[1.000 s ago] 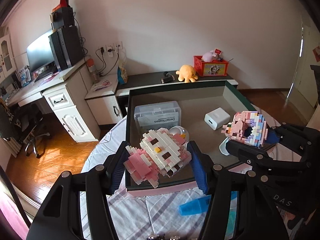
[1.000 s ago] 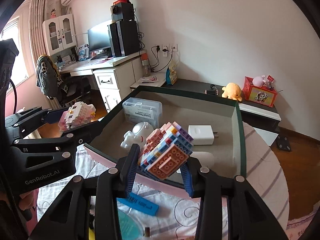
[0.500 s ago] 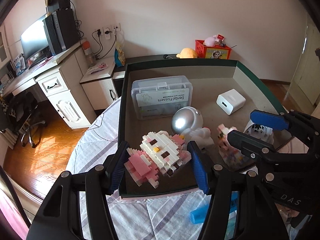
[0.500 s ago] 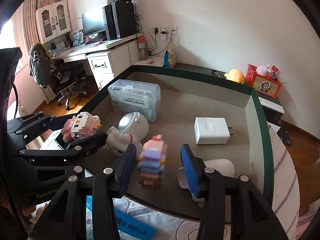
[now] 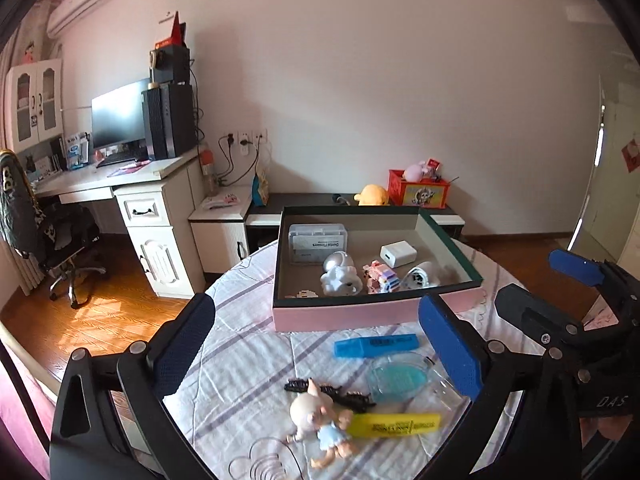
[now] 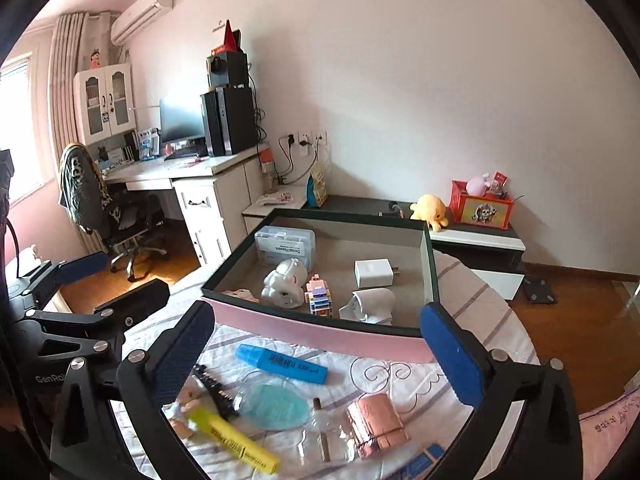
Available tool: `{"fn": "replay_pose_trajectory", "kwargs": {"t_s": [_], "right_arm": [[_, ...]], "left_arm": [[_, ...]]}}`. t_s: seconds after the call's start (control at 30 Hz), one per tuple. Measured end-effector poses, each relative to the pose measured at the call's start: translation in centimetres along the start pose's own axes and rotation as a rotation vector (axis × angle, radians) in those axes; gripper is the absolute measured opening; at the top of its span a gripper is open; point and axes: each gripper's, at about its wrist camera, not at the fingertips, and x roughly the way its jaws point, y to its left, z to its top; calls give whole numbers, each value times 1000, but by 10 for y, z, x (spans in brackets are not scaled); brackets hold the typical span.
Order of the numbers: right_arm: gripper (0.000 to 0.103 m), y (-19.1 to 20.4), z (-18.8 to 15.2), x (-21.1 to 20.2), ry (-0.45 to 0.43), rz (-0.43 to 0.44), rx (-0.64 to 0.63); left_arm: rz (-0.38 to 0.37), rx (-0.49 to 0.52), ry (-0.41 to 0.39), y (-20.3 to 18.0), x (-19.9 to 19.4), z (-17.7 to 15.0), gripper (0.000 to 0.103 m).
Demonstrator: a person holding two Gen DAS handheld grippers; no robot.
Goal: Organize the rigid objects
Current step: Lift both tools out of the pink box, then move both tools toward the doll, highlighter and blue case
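A pink-sided box [image 5: 360, 314] [image 6: 320, 334] with a dark green rim stands on the round table. Inside lie a clear plastic case [image 5: 318, 240], a white astronaut figure [image 5: 338, 276] [image 6: 284, 282], a pastel brick figure [image 5: 380, 276] [image 6: 318, 296], a pink-white brick figure [image 5: 306, 293] [image 6: 240, 295], a white charger [image 5: 398, 255] [image 6: 372, 273] and a white toy [image 5: 420, 276]. My left gripper [image 5: 316, 344] and right gripper [image 6: 316, 356] are open and empty, held back over the table in front of the box.
On the cloth before the box lie a blue highlighter [image 5: 376, 346] [image 6: 280, 362], a yellow highlighter [image 5: 394, 424] [image 6: 234, 442], a blue oval bottle [image 5: 400, 376], a black hair clip [image 5: 328, 392], a small doll [image 5: 320, 416] and a pink roll [image 6: 376, 424]. A desk and chair stand left.
Both grippers released their brick figures inside the box, opened wide, and pulled back and up away from the box.
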Motion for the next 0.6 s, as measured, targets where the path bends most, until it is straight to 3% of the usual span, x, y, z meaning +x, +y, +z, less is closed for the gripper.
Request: {"fn": "replay_pose_trajectory", "kwargs": {"t_s": [0.3, 0.6], "right_arm": [[103, 23, -40, -122, -150, -121, 9], [103, 37, -64, -196, -224, -175, 10]], "left_arm": [[82, 22, -181, -30, -116, -31, 103], [95, -6, -261, -40, -178, -53, 103]]}}
